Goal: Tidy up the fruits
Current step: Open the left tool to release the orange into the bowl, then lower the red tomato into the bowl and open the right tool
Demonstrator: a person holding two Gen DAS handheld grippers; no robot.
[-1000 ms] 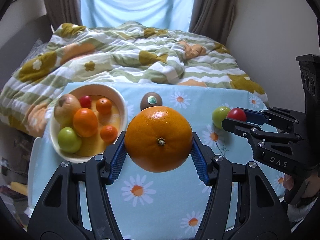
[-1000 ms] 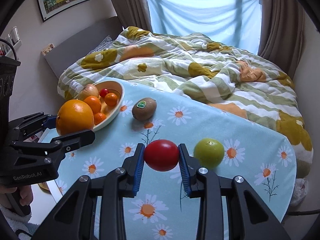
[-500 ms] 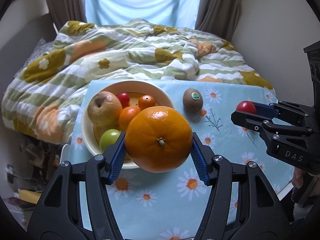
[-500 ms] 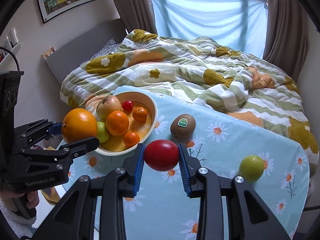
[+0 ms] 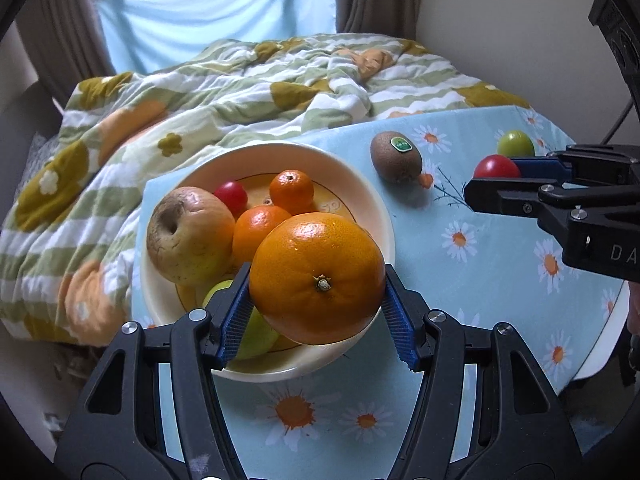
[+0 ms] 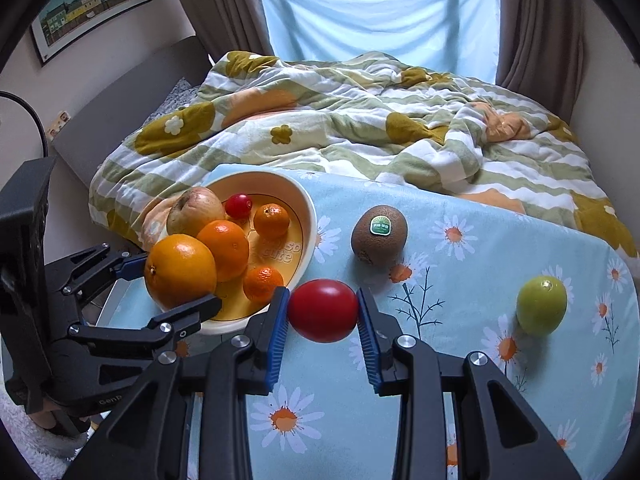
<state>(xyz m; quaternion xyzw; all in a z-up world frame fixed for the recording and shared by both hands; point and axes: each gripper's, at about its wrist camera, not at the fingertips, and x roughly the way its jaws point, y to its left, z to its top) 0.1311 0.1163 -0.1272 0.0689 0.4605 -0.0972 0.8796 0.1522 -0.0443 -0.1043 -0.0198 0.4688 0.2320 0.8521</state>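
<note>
Orange skin fills the lower centre of the left wrist view: the left gripper (image 5: 318, 300) is clamped on a large orange (image 5: 318, 278) above the cream bowl (image 5: 372, 204). The right gripper (image 6: 322, 314), lower centre of its view, is clamped on a red fruit (image 6: 323, 310). Released onto the crowded pile, the orange could roll over the rim, since the fruit already there leaves little flat space.
</note>
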